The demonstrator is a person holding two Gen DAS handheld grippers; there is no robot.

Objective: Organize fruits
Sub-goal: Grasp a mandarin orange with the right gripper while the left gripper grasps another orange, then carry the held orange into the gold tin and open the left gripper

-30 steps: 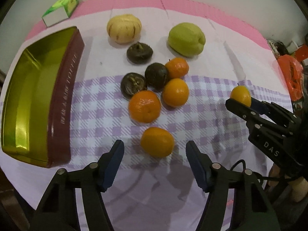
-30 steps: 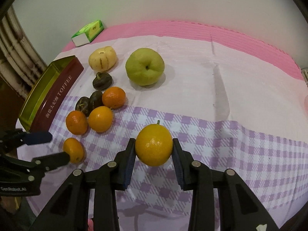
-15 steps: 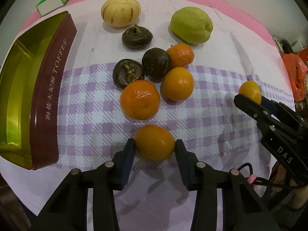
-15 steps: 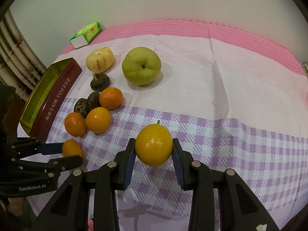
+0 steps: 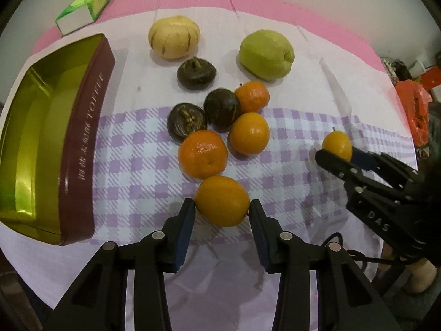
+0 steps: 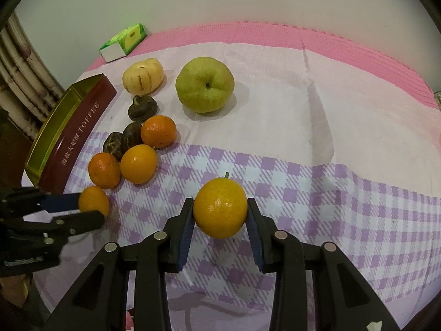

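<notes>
My left gripper [image 5: 222, 210] is shut on an orange [image 5: 222, 200] at the near side of the fruit cluster; its blue pads press both sides. It shows in the right wrist view as the left gripper [image 6: 91, 212] holding that orange [image 6: 93, 199]. My right gripper [image 6: 219, 215] is shut on a yellow-orange fruit with a stem [image 6: 220, 207], seen from the left wrist view as the same fruit [image 5: 336, 143] at the right. Three more oranges [image 5: 202, 154] and three dark round fruits [image 5: 187, 118] lie clustered on the cloth.
A gold-lined toffee tin [image 5: 41, 138] stands open at the left. A pale striped melon [image 5: 174, 37] and a green pear-like fruit [image 5: 265, 54] sit behind the cluster. A green and white box [image 5: 82, 11] lies at the back left. An orange bag [image 5: 414, 110] hangs at the right edge.
My left gripper has come down around the nearest orange and its jaws have gone from wide apart to pressed on it. The right gripper holds its fruit unmoved.
</notes>
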